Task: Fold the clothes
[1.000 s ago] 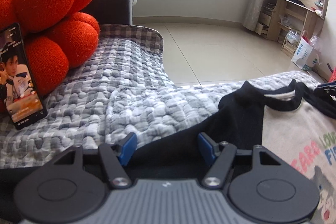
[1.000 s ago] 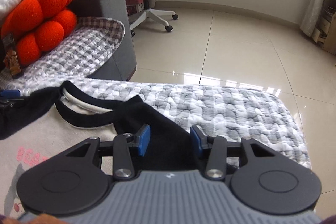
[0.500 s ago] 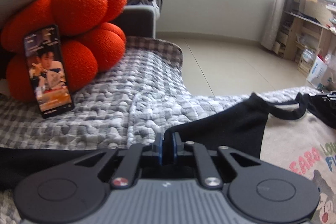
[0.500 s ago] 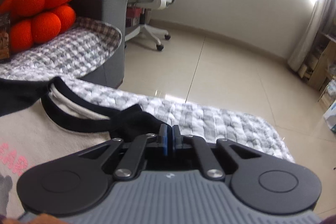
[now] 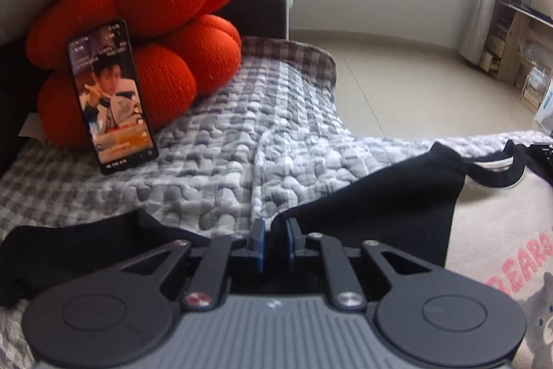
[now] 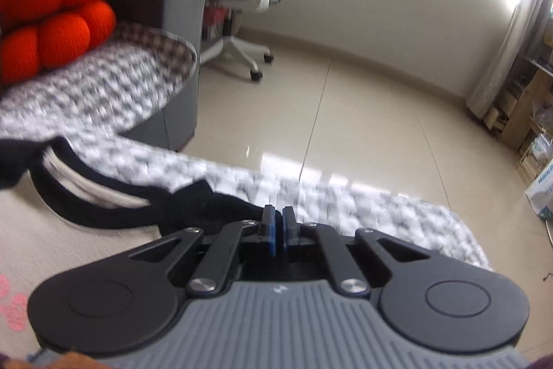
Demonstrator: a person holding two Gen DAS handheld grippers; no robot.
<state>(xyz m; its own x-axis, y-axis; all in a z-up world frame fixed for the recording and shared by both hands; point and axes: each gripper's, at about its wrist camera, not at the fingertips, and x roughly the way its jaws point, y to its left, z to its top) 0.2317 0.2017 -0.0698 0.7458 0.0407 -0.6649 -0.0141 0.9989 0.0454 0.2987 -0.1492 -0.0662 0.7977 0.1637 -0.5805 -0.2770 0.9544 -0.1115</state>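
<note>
A cream shirt with black sleeves and collar lies spread on a grey checked quilt covering the sofa. The left gripper is pinched nearly closed on the black left sleeve. The right gripper, level and low, is likewise clamped on black fabric at the shirt's other shoulder. A phone leans against an orange cushion.

Left gripper jaws pinching black sleeve; phone against cushion
</note>
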